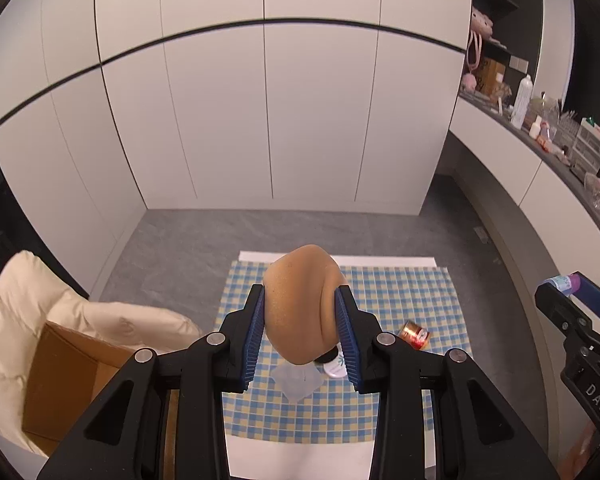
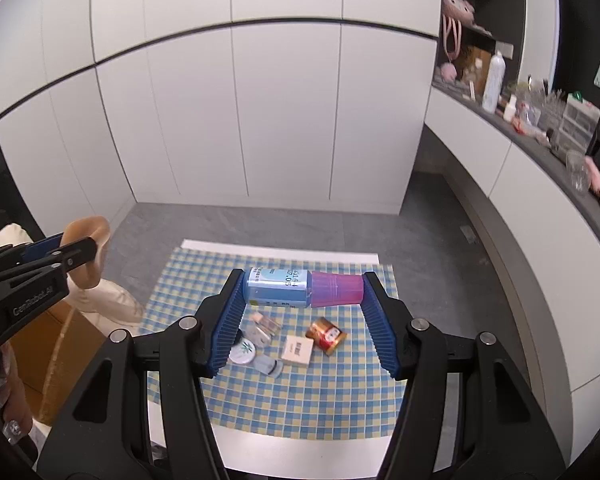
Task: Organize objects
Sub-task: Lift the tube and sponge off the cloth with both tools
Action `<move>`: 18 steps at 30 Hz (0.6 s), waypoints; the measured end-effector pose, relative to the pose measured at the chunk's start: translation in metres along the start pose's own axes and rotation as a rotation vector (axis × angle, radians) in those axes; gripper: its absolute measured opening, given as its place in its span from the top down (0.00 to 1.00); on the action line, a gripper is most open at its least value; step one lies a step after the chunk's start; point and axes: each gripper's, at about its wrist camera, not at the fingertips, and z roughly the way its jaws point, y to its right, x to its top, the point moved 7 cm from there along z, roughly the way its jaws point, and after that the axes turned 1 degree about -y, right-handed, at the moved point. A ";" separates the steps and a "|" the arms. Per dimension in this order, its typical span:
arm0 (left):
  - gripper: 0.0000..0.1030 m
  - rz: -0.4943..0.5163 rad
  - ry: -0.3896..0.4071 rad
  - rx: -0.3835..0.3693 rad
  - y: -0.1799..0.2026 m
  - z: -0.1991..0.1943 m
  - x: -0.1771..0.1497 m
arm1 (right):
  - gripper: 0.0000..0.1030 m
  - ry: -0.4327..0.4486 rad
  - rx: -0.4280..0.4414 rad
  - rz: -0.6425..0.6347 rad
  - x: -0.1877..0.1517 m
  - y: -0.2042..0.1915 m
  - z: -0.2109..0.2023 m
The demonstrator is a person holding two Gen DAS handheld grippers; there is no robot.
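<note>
Your right gripper (image 2: 304, 286) clamps a blue bottle (image 2: 278, 286) with a purple cap (image 2: 336, 289), held sideways above the checked cloth (image 2: 300, 400). On that cloth lie a red can (image 2: 326, 335) and white box (image 2: 297, 351).

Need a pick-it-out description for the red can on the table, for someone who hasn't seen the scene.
Start at the blue-and-yellow checked cloth on the table. A small cluster of items lies near its middle, and the red can is at the cluster's right end, beside a white box. It is the only shiny red-and-gold thing there, a short cylinder lying on its side.
</note>
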 end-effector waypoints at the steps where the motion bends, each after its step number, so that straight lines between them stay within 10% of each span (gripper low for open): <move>1: 0.66 0.000 0.005 -0.001 0.000 -0.004 0.003 | 0.42 0.007 0.000 -0.005 0.005 -0.002 -0.007; 18: 0.66 -0.008 0.066 -0.017 -0.002 -0.075 0.024 | 0.42 0.063 0.005 -0.059 0.044 -0.029 -0.067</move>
